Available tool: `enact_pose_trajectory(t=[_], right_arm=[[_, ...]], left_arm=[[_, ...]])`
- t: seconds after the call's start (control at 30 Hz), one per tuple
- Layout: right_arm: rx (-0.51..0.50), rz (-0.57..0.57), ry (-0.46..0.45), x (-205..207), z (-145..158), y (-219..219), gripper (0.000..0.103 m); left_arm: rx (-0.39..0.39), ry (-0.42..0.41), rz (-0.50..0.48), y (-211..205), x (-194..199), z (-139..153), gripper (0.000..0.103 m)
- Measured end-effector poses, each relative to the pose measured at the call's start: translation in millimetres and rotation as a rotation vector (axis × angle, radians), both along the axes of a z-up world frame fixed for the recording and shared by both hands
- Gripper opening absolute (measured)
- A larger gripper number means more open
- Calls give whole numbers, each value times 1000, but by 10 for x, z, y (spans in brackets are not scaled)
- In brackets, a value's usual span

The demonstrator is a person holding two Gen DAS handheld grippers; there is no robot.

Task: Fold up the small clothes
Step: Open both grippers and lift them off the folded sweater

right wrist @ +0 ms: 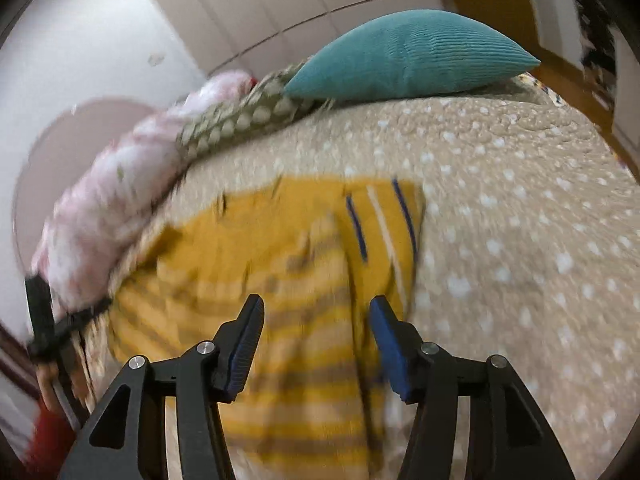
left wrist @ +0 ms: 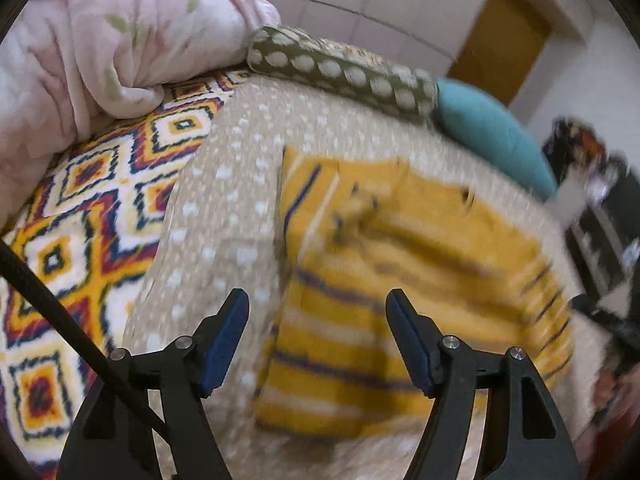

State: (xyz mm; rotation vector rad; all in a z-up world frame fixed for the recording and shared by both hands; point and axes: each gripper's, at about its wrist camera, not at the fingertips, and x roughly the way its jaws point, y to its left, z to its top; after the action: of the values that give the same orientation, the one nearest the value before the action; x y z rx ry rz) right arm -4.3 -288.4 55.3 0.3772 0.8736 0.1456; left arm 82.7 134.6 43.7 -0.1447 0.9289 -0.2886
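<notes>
A small yellow garment [left wrist: 384, 280] with white and dark blue stripes lies spread on a beige dotted bedspread [left wrist: 232, 184]. In the left wrist view my left gripper [left wrist: 318, 312] is open and empty, hovering over the garment's near left edge. In the right wrist view the same garment [right wrist: 280, 264] lies ahead and below my right gripper [right wrist: 316, 320], which is open and empty above the garment's near right part. Both views are motion-blurred.
A teal pillow [right wrist: 404, 56] and an olive dotted bolster [left wrist: 340, 68] lie at the far side of the bed. A pink quilt [left wrist: 100, 48] is heaped at the left, over a patterned orange blanket [left wrist: 80, 216]. A wooden door [left wrist: 504, 40] stands behind.
</notes>
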Motion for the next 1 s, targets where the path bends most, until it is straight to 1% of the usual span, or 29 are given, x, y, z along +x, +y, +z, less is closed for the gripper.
enact_pose_trajectory(t=[0.03, 0.07, 0.1, 0.13, 0.17, 0.2, 0.23, 0.27, 0.33, 0.4, 0.43, 0.47, 0.5, 0.53, 0.63, 0.67, 0.7, 0.73, 0.8, 0.83, 0.9, 0.93, 0.97, 1.0], right_arm=[[-18, 17, 9, -64, -35, 42, 41], [-49, 46, 33, -136, -110, 110, 30], [-77, 56, 57, -176, -177, 140, 12], [-102, 47, 77, -196, -236, 130, 10], [-151, 11, 104, -198, -318, 92, 10], [-178, -18, 118, -195, -355, 42, 10], [-194, -47, 128, -196, -377, -21, 16], [-178, -77, 129, -217, -357, -84, 19], [-178, -93, 95, -277, -226, -74, 19], [-241, -96, 22, -330, -1, 52, 19], [-258, -91, -7, -337, 83, 110, 19], [-260, -73, -43, -315, 179, 189, 19], [-254, -58, -60, -286, 235, 249, 19], [-244, -30, -71, -198, 274, 336, 19], [-204, 34, -45, 148, 219, 546, 19], [-199, 41, -23, 315, 150, 589, 19], [-209, 40, 3, 479, 53, 615, 19], [-231, 38, 51, 674, -92, 629, 19], [-254, 31, 158, 906, -386, 609, 19], [-259, 13, 146, 932, -388, 597, 19], [-308, -28, 98, 928, -210, 685, 19], [-334, -31, 44, 881, -79, 768, 20], [-341, -6, -16, 835, 81, 925, 20], [-331, 25, -38, 820, 165, 1039, 20]], left_arm=[[70, 10, -12, -59, -36, -63, 70], [156, 17, -13, -112, -50, -117, 69], [264, 8, 7, -151, -58, -161, 64], [327, -8, 29, -153, -57, -174, 60], [374, -27, 58, -119, -58, -167, 59], [379, -30, 87, -61, -64, -140, 59], [334, -20, 101, 22, -85, -99, 60], [277, -11, 105, 97, -116, -58, 59], [201, -18, 118, 211, -205, 25, 60], [174, -41, 131, 260, -326, 64, 60], [152, -49, 128, 259, -388, 52, 63], [128, -54, 123, 249, -422, 17, 65], [108, -57, 120, 232, -442, -25, 67], [94, -61, 122, 207, -441, -90, 67], [94, -40, 146, 167, -456, -310, 67], [90, -32, 152, 166, -457, -375, 67], [85, -43, 157, 172, -476, -412, 67], [82, -53, 160, 175, -488, -409, 69], [72, -60, 170, 196, -492, -415, 72], [58, -57, 169, 212, -486, -437, 73], [26, -58, 169, 255, -491, -468, 75], [12, -60, 169, 271, -495, -470, 75], [4, -63, 168, 279, -493, -471, 76], [0, -67, 168, 280, -501, -473, 76]])
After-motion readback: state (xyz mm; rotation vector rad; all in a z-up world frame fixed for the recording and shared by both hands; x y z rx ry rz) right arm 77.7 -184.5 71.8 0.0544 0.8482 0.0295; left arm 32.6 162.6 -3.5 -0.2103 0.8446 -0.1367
